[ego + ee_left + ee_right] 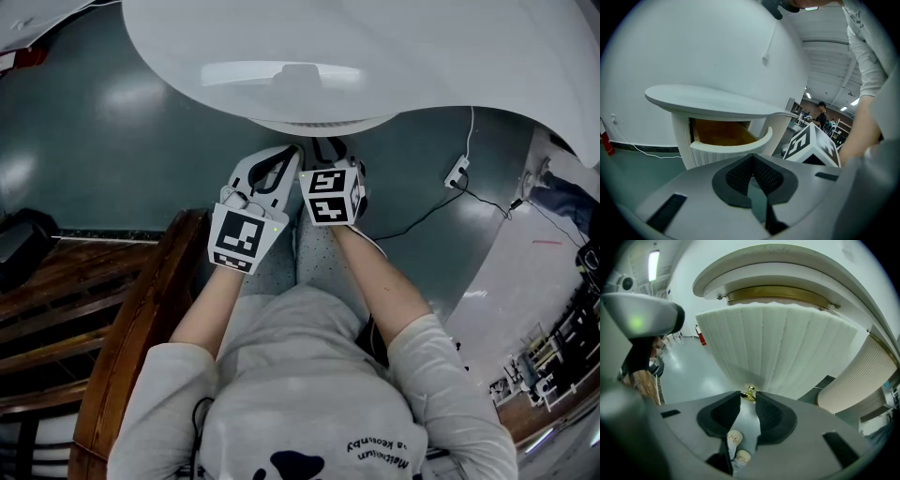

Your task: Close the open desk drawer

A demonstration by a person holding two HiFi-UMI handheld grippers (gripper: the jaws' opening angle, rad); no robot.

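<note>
the round white desk with a fluted pedestal (712, 101) has its white curved fluted drawer (731, 146) standing out from under the front edge of the desk top. the amber wooden inside (719, 132) shows behind the drawer front. in the right gripper view that ribbed front fills most of the frame, with a small brass knob (749, 393) on it. the right gripper (749, 397) has its fingers clenched on the knob, which fills the narrow gap at their tips. the left gripper (752, 158) is held just beside the right one, apart from the drawer, its fingers pressed together at the tips and grasping nothing. in the head view both grippers sit side by side below the desk's near edge, over the dark teal floor (112, 141). a brown wooden slatted seat (141, 309) stands at the person's left.
</note>
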